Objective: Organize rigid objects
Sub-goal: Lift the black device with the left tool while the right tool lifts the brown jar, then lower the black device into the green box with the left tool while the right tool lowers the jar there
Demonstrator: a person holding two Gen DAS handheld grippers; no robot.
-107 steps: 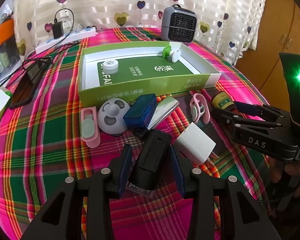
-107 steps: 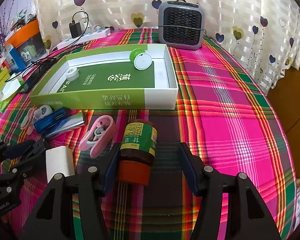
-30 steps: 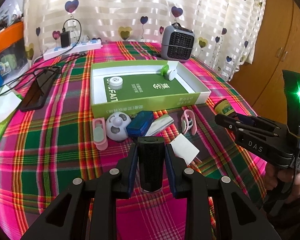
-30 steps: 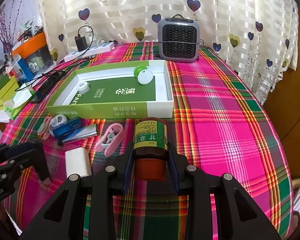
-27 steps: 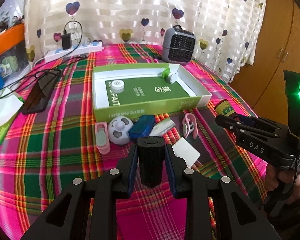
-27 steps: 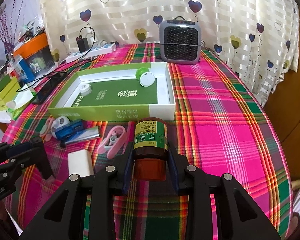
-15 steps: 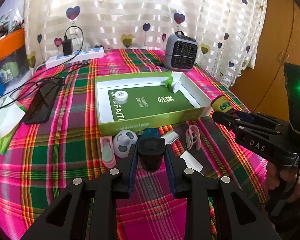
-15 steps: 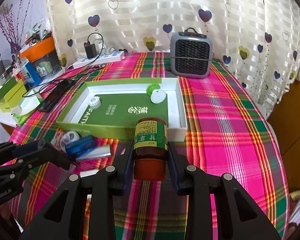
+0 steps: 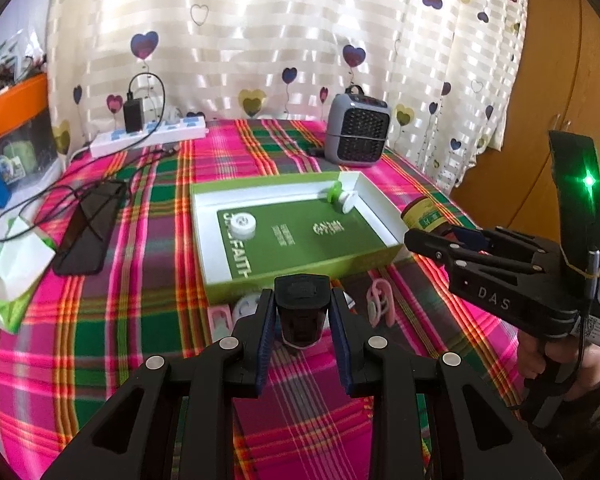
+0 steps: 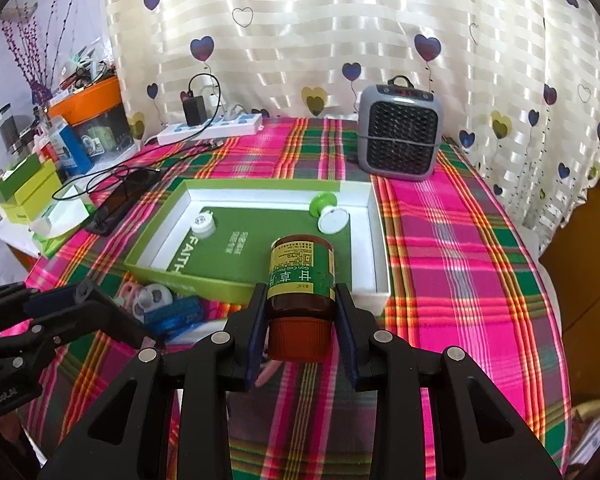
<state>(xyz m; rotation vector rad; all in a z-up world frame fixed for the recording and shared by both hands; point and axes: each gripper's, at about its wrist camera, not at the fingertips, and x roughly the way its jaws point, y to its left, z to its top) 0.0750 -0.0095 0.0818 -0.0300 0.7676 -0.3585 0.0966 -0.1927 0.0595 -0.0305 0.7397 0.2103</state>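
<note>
2 grippers, each pinching 1 object above the box's near edge.

The left gripper (image 9: pixel 302 334) clamps a black device (image 9: pixel 301 311); the right gripper (image 10: pixel 301 330) clamps a brown bottle (image 10: pixel 302 280), both over the green box (image 10: pixel 204 280). Their undersides are hidden.

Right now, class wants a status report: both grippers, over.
Left gripper shut on black device. Right gripper shut on brown bottle. Both raised near green box; nothing blocking.
</note>
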